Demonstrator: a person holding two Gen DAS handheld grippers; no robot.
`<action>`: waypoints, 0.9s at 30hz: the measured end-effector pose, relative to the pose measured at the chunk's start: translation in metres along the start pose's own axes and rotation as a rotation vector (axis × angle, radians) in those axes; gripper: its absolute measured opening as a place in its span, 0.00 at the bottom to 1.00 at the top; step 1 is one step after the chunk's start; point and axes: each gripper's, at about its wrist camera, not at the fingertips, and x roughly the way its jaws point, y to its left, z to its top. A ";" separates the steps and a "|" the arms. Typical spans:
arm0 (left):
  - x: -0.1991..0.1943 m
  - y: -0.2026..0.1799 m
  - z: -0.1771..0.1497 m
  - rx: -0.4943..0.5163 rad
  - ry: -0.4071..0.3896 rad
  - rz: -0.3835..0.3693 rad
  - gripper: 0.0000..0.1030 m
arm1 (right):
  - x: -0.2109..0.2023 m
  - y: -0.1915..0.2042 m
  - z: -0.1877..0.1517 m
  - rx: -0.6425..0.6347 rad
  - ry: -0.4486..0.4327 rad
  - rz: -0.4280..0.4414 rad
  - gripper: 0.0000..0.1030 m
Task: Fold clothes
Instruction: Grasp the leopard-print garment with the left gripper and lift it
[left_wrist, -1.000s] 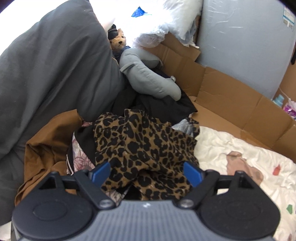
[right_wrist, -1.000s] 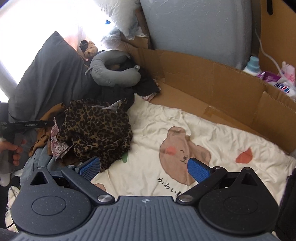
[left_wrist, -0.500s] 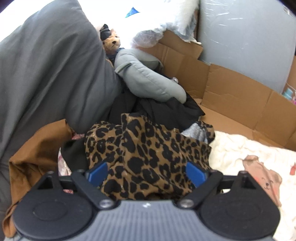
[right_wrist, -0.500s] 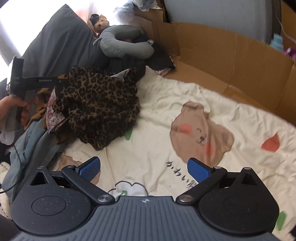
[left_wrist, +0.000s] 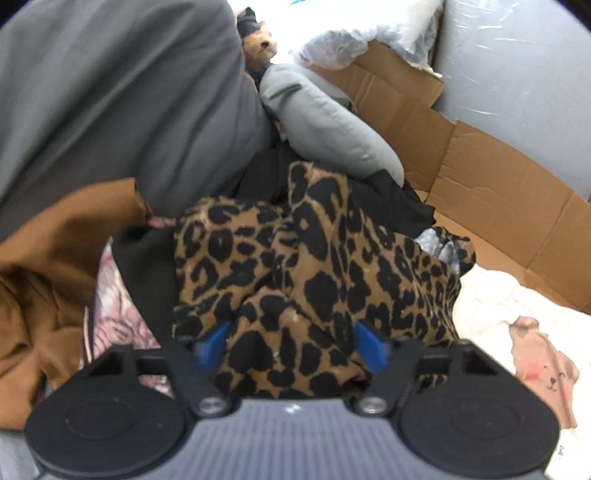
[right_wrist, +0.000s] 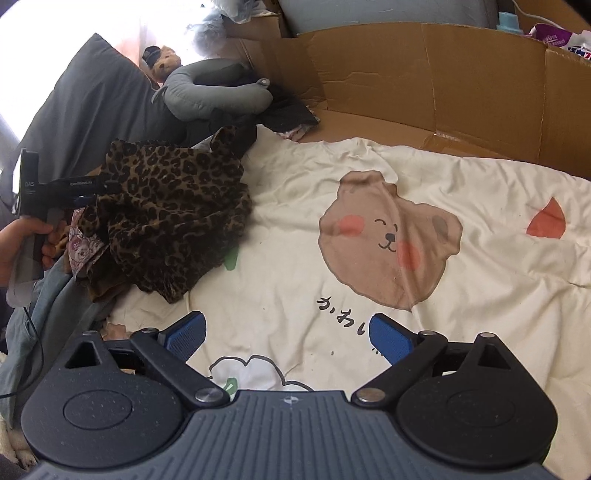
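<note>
A crumpled leopard-print garment (left_wrist: 332, 258) tops a heap of clothes at the left edge of a cream bear-print blanket (right_wrist: 480, 314). My left gripper (left_wrist: 291, 343) is sunk into its near edge. The jaws are closing, with a bunch of the leopard cloth between the blue pads (left_wrist: 212, 343). From the right wrist view the same garment (right_wrist: 166, 206) lies at the left, and a hand (right_wrist: 22, 240) holds the left gripper against it. My right gripper (right_wrist: 288, 334) hovers low over the blanket, open, with nothing between its fingers.
Under the leopard cloth lie a brown garment (left_wrist: 55, 258), a pink floral cloth (left_wrist: 110, 317) and a black one (left_wrist: 388, 206). Behind stand a big grey pillow (left_wrist: 110, 92), a grey neck pillow (left_wrist: 325, 122) and a teddy (left_wrist: 260, 44). Cardboard sheets (left_wrist: 498, 184) line the back.
Both grippers have sunk. The left one went down and forward into the leopard garment and its jaws have narrowed around the cloth. The right one dropped closer to the blanket, still open.
</note>
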 end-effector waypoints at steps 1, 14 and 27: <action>0.001 0.001 0.000 -0.002 0.002 -0.008 0.52 | 0.001 0.000 -0.002 -0.009 -0.005 -0.007 0.95; -0.023 -0.024 -0.015 -0.034 0.015 -0.138 0.06 | 0.011 -0.006 -0.007 0.047 0.015 0.040 0.95; -0.040 -0.076 -0.056 -0.088 0.111 -0.340 0.05 | 0.008 -0.010 -0.004 0.105 0.007 0.097 0.95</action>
